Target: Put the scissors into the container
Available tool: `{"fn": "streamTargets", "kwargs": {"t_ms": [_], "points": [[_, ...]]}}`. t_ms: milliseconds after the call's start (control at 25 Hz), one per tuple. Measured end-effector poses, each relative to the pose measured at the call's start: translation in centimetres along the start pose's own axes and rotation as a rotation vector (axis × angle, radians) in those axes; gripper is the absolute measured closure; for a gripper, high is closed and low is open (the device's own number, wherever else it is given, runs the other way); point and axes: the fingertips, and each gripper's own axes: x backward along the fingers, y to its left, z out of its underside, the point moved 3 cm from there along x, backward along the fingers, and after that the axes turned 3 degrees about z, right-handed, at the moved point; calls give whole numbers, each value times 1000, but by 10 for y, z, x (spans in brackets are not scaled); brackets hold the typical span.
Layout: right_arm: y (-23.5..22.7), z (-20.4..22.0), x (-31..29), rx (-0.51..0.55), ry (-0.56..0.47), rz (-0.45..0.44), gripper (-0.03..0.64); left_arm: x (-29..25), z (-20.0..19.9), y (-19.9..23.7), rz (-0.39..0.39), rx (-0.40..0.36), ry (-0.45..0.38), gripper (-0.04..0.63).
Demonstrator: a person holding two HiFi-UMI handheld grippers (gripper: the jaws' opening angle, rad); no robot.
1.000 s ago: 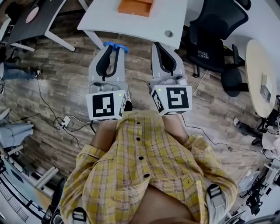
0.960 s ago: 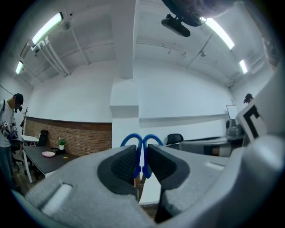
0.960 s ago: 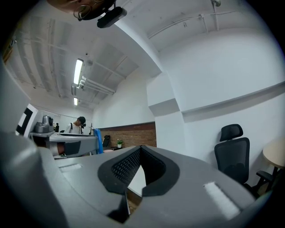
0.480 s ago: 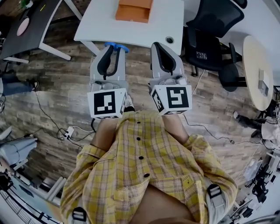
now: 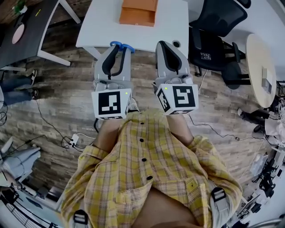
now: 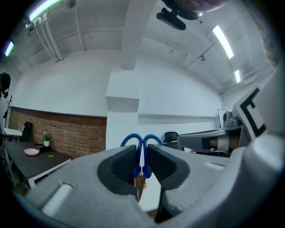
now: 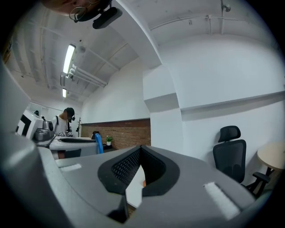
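I am facing the white table (image 5: 102, 26). The orange container (image 5: 138, 11) is sitting toward its far side, well ahead of both grippers.

I am holding the left gripper (image 5: 118, 48) out in front of my chest. Its jaws are pinched narrow on the scissors (image 6: 141, 143), and the blue handle loops are poking out past the jaw tips at about the table's near edge. The pads hide the rest of the scissors. The right gripper (image 5: 167, 47) is riding just beside it, jaws closed together on nothing.

To do this well, I judge I should be carrying the left gripper forward smoothly, since the grip looks to sit low on the handles and the scissors could swivel. I should be parting the jaws only once the scissors are hanging over the container's open top. The right gripper should be staying out of the way, or steadying the container's wall.
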Motion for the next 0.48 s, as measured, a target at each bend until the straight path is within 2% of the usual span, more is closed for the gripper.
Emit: {"fn": "streamTargets", "kwargs": {"t_ms": [240, 480], "points": [[10, 3, -19, 24, 20, 8, 612, -16, 10, 18, 35, 42, 10, 511], [1, 9, -32, 20, 27, 18, 612, -34, 18, 19, 53, 40, 27, 511]]}}
